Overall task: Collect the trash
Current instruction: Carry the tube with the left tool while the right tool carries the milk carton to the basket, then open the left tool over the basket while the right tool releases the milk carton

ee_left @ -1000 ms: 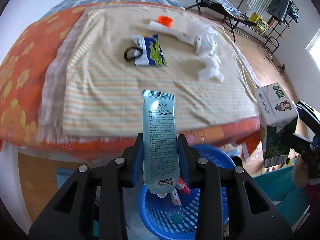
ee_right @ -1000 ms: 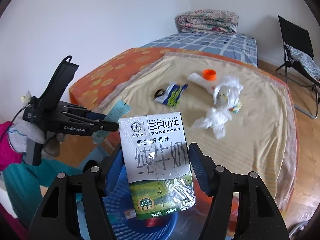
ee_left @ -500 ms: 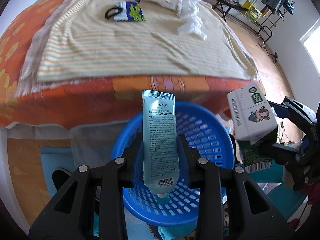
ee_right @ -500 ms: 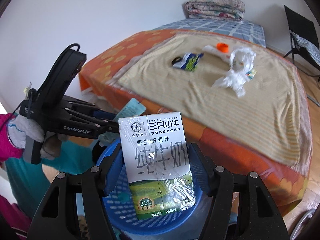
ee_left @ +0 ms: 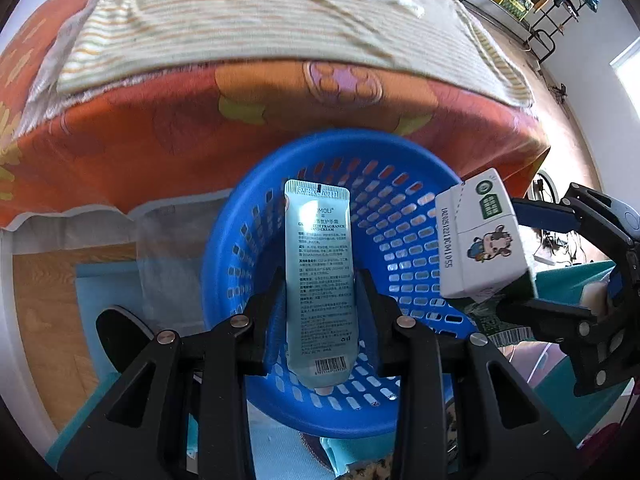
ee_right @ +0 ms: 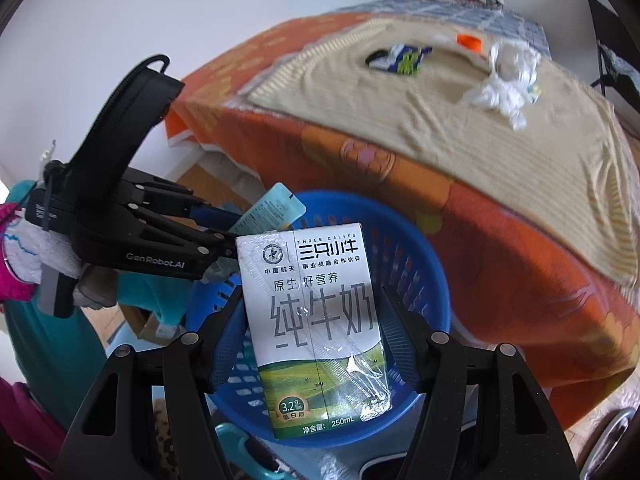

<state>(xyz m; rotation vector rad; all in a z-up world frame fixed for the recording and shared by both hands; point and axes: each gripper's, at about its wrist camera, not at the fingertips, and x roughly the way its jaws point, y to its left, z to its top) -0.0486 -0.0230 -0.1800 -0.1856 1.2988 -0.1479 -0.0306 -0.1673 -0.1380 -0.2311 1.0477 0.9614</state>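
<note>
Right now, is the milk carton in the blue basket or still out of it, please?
Out: the milk carton sits clamped in the right gripper, over the blue basket.

A pale blue hand-cream tube (ee_left: pixel 320 280), crimped end up and cap end down, stood upright over the blue perforated basket (ee_left: pixel 404 216), clamped between the left gripper (ee_left: pixel 320 296) pads. A white-and-green milk carton (ee_right: pixel 316 328), printed 250mL and wrapped in clear film, was held upright in the right gripper (ee_right: pixel 316 336) above the same basket. A blue-green wrapper (ee_right: pixel 404 58), an orange-capped tube (ee_right: pixel 468 42) and crumpled white plastic (ee_right: pixel 504 84) lay on the bed.
</note>
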